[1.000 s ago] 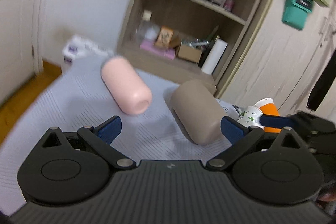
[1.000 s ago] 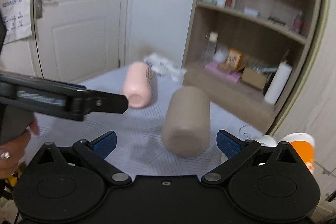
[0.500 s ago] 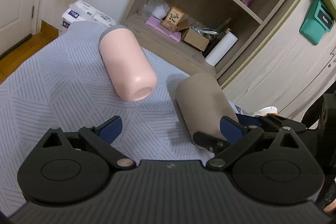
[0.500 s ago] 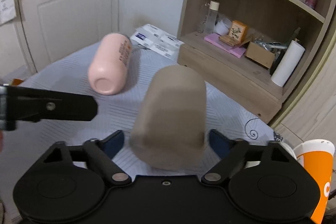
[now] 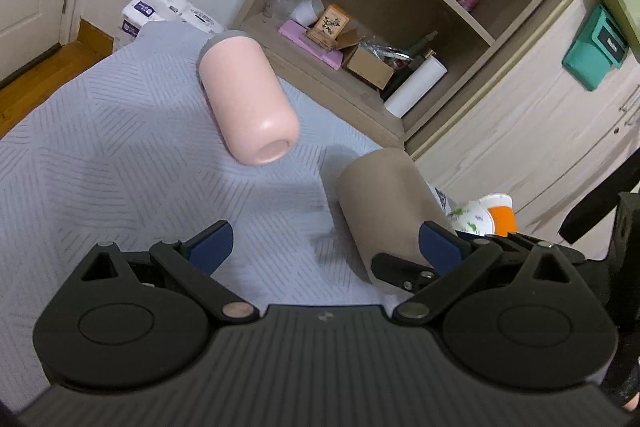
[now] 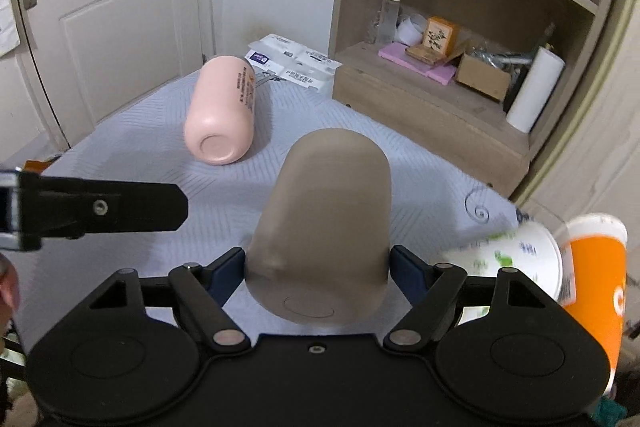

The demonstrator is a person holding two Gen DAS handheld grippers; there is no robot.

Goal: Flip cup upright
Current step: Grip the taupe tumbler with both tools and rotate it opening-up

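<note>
A tan cup (image 6: 324, 227) lies on its side on the grey patterned cloth (image 6: 140, 155), its base toward the right wrist camera. My right gripper (image 6: 318, 273) has closed its blue pads against both sides of the cup near the base. In the left wrist view the tan cup (image 5: 380, 203) lies at the right, with the right gripper's finger on it. A pink cup (image 5: 248, 107) lies on its side farther back; it also shows in the right wrist view (image 6: 222, 111). My left gripper (image 5: 324, 243) is open and empty above the cloth.
A wooden shelf unit (image 6: 460, 27) stands behind the table with boxes, bottles and a paper roll. An orange and white cup (image 6: 596, 275) and a printed paper cup (image 6: 516, 259) lie at the right edge. Tissue packs (image 5: 160, 11) sit by the door.
My right gripper has moved in around the tan cup and closed its pads on it. My left gripper has stayed open, with its view shifting slightly.
</note>
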